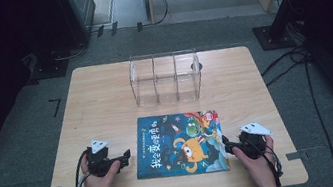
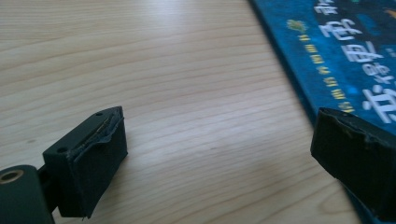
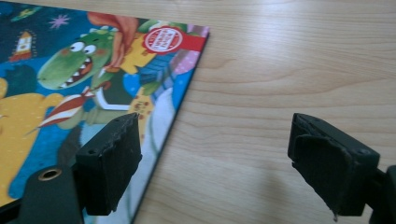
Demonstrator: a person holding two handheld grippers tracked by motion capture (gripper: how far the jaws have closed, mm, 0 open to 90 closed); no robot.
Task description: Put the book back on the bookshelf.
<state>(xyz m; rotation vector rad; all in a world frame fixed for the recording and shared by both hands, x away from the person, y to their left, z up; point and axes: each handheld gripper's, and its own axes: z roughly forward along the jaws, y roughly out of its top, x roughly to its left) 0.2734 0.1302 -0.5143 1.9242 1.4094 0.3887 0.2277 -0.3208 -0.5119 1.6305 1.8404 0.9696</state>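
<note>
A blue picture book point(image 1: 180, 144) with cartoon monsters on its cover lies flat on the wooden table point(image 1: 100, 104), near the front edge. My left gripper point(image 1: 123, 159) rests just left of the book's left edge, jaws wide apart with bare wood between them. In the left gripper view its right fingertip point(image 2: 355, 163) hangs over the book's edge point(image 2: 336, 56). My right gripper point(image 1: 227, 145) sits at the book's right edge, also open. In the right gripper view its left fingertip point(image 3: 109, 163) is above the cover point(image 3: 70, 84), the other over the wood.
A clear plastic organiser point(image 1: 165, 77) with three upright slots stands behind the book at the table's back middle. Cables trail from both grippers toward the front edge. Dark stands and cables crowd the carpet around the table.
</note>
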